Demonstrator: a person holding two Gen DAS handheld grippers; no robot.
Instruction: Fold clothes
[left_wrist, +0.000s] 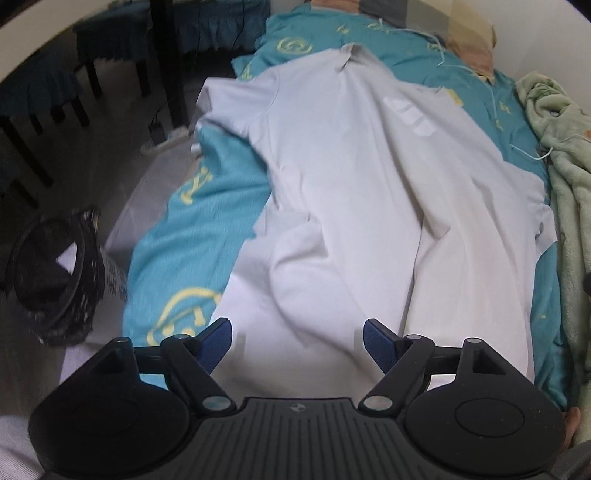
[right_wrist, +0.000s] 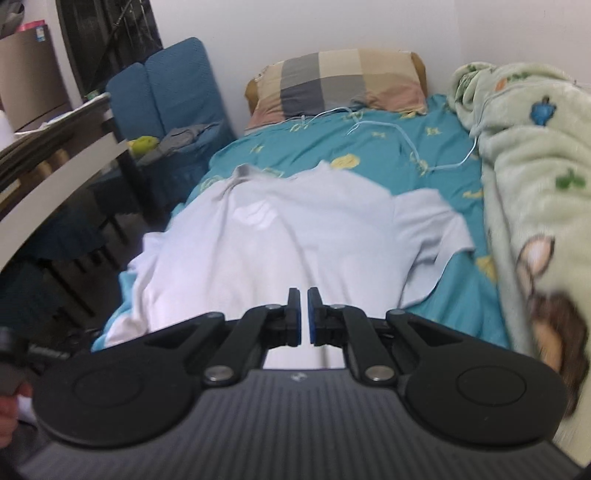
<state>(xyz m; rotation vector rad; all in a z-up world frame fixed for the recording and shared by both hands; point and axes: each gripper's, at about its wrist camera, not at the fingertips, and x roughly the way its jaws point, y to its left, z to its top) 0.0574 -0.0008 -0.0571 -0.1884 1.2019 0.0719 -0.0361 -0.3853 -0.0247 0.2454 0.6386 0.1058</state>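
Note:
A pale grey-white polo shirt lies spread lengthwise on the teal bedsheet, collar at the far end, and its near part is rumpled. My left gripper hovers open over the shirt's near hem with nothing between its blue pads. In the right wrist view the same shirt runs away from me, one sleeve spread to the right. My right gripper is closed to a thin slit at the near hem, and a crease runs from it up the cloth.
A checked pillow sits at the head of the bed. A green fleece blanket is piled along the right side and a thin cord crosses the sheet. Left of the bed are a dark table, blue chairs and a black bin.

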